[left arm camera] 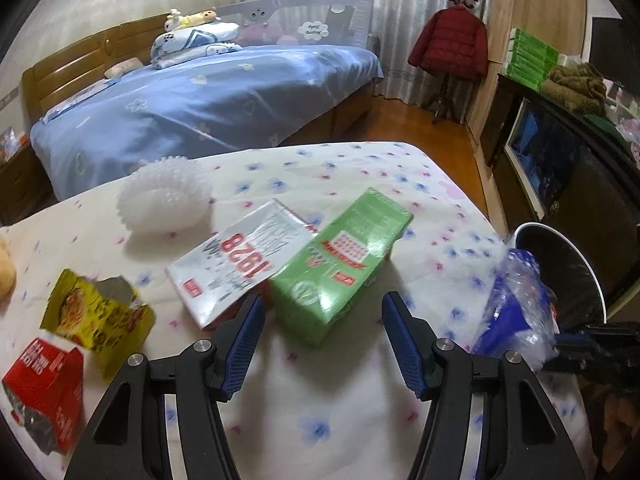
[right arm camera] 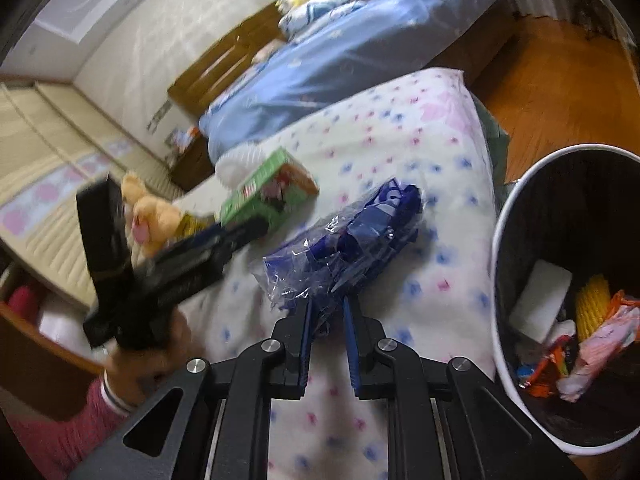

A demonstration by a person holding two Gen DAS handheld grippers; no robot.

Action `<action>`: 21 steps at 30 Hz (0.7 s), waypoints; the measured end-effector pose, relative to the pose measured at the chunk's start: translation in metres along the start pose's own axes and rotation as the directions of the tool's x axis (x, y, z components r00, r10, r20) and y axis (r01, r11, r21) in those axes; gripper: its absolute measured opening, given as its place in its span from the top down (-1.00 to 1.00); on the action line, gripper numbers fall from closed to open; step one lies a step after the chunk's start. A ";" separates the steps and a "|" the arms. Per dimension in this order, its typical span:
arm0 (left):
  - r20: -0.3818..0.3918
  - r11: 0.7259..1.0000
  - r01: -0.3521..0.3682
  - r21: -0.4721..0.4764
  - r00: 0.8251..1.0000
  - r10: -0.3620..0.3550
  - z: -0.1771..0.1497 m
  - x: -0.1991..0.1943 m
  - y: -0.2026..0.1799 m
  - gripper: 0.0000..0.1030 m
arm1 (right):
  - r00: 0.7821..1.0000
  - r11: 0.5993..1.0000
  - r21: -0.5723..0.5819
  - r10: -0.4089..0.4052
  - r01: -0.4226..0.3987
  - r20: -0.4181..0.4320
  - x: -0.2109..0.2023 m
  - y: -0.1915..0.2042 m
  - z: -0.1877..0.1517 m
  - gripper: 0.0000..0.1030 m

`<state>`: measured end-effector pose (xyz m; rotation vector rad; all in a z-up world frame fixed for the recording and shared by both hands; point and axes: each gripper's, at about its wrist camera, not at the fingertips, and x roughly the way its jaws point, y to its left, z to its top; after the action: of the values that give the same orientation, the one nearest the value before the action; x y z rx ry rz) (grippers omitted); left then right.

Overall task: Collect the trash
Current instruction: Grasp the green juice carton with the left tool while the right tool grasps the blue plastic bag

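My right gripper (right arm camera: 327, 304) is shut on a crumpled blue and clear plastic wrapper (right arm camera: 352, 236) and holds it over the flowered bed sheet (right arm camera: 400, 152), left of the black trash bin (right arm camera: 532, 196). The wrapper also shows in the left wrist view (left arm camera: 512, 312) beside the bin (left arm camera: 576, 264). My left gripper (left arm camera: 324, 312) is open and empty, just in front of a green carton (left arm camera: 340, 264) and a white "1928" packet (left arm camera: 236, 264). A yellow wrapper (left arm camera: 96, 316) and a red box (left arm camera: 44, 388) lie at the left.
A white spiky ball (left arm camera: 164, 196) lies further back on the sheet. A plush toy (right arm camera: 152, 216) sits at the sheet's left. The bin holds several wrappers (right arm camera: 580, 340). A blue bed (left arm camera: 200, 96) stands behind, with wooden floor (left arm camera: 424, 128) to the right.
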<state>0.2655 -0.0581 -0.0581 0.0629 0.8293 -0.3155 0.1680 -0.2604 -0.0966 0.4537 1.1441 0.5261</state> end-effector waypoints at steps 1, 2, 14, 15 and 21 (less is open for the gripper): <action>0.005 1.000 0.000 0.004 1.000 0.000 0.001 0.000 -0.002 0.13 | 1.000 1.000 -0.002 -0.007 0.007 -0.003 -0.001 -0.001 -0.001 0.71; 0.006 1.000 0.002 0.009 1.000 -0.002 0.001 0.001 -0.004 0.31 | 1.000 1.000 -0.001 -0.011 0.011 -0.007 -0.001 -0.002 -0.002 0.65; 0.057 0.999 -0.017 -0.050 0.998 0.020 -0.031 -0.044 -0.003 0.34 | 0.985 0.993 0.048 -0.117 0.111 0.129 -0.020 0.012 -0.028 -0.16; 0.059 0.997 -0.025 -0.071 0.998 0.029 -0.038 -0.051 0.000 0.34 | 0.980 0.990 0.064 -0.130 0.122 0.153 -0.019 0.016 -0.032 -0.16; 0.057 0.972 -0.051 -0.228 0.996 0.066 -0.074 -0.081 0.015 0.34 | 0.961 0.979 0.090 -0.197 0.182 0.197 -0.001 0.035 -0.023 -0.48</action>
<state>0.1661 -0.0108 -0.0497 -0.1349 0.7933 -0.1647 0.1401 -0.2316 -0.0833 0.4436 0.9973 0.2651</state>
